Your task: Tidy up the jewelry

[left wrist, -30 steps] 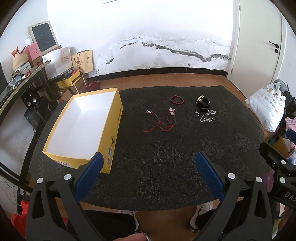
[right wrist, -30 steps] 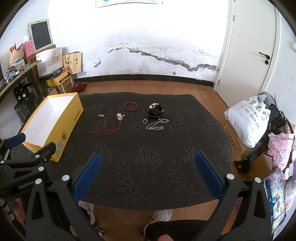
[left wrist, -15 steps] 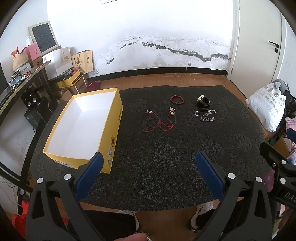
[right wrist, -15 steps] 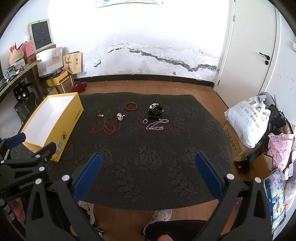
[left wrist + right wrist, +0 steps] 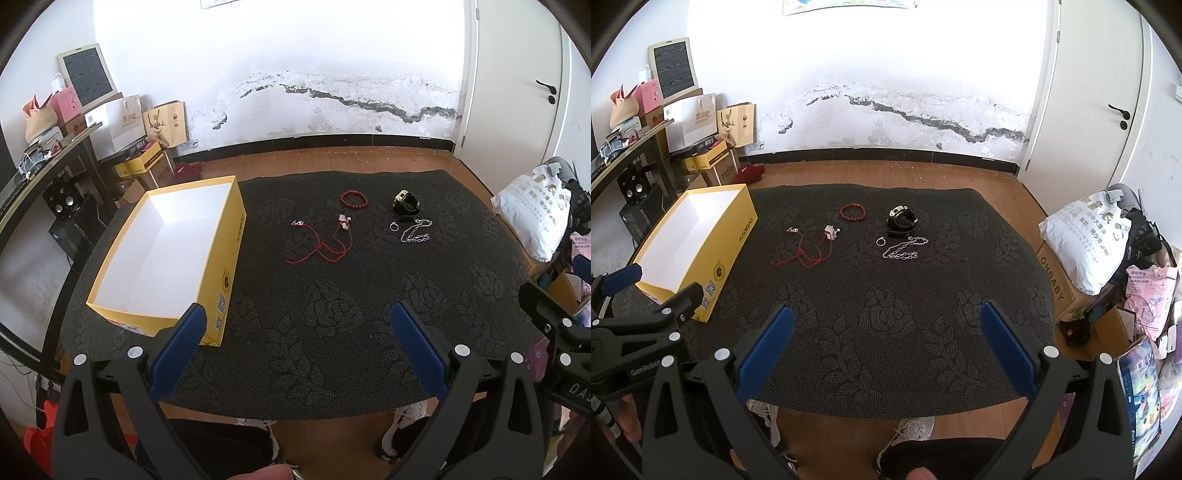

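Over the near edge of the table (image 5: 332, 332), the left claw (image 5: 295, 328) and right claw (image 5: 886, 328) both hang wide open, empty. Black floral mat, one yellow box (image 5: 229, 258) at left, five jewelry pieces mid-table: red cord (image 5: 321, 251), bead bracelet (image 5: 354, 198), watch (image 5: 405, 204), ring (image 5: 394, 226), chain (image 5: 415, 232). Cracked wall (image 5: 332, 92), wood floor behind.

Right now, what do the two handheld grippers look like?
Both the left gripper and the right gripper have black frames, silver round bolts and flat blue finger pads. White lettering "GenRobo" marks the left one as seen from the right wrist camera.
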A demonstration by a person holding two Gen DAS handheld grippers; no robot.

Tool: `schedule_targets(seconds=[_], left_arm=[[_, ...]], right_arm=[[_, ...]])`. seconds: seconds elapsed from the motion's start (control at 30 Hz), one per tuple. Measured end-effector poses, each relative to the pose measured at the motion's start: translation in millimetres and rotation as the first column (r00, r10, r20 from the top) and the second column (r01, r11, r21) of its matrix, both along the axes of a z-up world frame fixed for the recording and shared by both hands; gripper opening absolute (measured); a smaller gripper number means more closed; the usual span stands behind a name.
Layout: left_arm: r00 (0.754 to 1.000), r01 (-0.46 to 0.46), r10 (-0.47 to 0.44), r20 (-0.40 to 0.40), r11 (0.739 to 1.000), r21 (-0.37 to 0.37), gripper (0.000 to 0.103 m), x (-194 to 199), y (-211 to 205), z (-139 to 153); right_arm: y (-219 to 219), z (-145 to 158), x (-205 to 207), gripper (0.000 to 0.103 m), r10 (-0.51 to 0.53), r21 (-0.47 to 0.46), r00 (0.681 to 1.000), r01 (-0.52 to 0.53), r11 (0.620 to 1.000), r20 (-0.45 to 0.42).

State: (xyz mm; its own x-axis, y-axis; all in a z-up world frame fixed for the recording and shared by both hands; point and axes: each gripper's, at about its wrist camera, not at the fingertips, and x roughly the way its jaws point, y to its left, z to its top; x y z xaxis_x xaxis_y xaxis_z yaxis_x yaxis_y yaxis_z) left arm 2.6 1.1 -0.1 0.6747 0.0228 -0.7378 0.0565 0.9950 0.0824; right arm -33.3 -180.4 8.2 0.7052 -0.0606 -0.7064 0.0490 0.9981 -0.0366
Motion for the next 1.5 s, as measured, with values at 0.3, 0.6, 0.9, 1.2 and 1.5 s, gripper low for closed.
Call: schedule_targets(seconds=[0.3,0.6,0.9,1.2,1.5], left_arm=[[1.000,0.001,-0.001,0.001,1.000,0.000,0.097,0,0,0],[1.000,0.001,-0.001,0.000,1.000,0.000,0.097,0,-1,0],[1.000,0.000,0.000,-0.001,1.000,0.001,0.097,1,-1,0],[1.000,0.000,0.000,-0.001,1.000,0.003,0.097,0,-1,0],[1.000,0.003,-0.003,-0.016,1.000,0.019,0.097,7,0,-12]], right_arm=[[1,0,0,0.097,0.001,-0.004,1.000,-0.001,1.000,-0.001],[1,0,0,0.097,0.000,-0.004,1.000,0.000,1.000,0.000],[1,0,0,0.097,0.000,-0.005,1.000,0.000,1.000,-0.001],[-1,-1,1,0.097,-0.001,-0.002,1.000,0.001,1.000,-0.003],[-1,-8,9,0.097,0.004,-0.003,1.000,-0.004,1.000,-0.026]])
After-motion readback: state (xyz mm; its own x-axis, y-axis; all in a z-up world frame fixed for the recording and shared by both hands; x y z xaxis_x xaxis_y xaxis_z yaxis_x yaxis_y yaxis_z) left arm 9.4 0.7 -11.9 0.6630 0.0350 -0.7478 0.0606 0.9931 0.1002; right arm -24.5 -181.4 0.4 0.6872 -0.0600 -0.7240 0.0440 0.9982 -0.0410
